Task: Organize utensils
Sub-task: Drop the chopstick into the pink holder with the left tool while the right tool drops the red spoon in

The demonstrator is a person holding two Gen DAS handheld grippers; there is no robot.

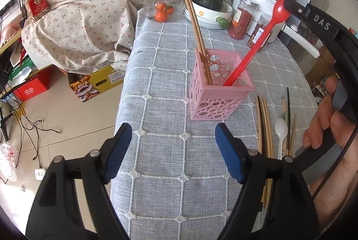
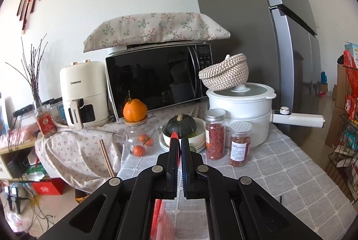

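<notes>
A pink perforated holder (image 1: 218,85) stands on the grey checked tablecloth (image 1: 165,163). It holds a pair of wooden chopsticks (image 1: 193,20) and the handle of a red spoon (image 1: 257,45). My right gripper (image 1: 287,3) is shut on the red spoon's bowl end above the holder; in the right wrist view the spoon (image 2: 174,136) shows between its closed fingers (image 2: 179,150). My left gripper (image 1: 173,146) is open and empty, low over the cloth in front of the holder. Several chopsticks (image 1: 265,128) and a white plastic spoon (image 1: 281,130) lie right of the holder.
At the back stand a glass jar of tangerines (image 1: 164,7), bowls with a dark squash (image 1: 209,3), spice jars (image 1: 243,18), a white pot (image 2: 241,110), a microwave (image 2: 156,81) and an air fryer (image 2: 82,94). The table's left edge drops to a cluttered floor (image 1: 56,110).
</notes>
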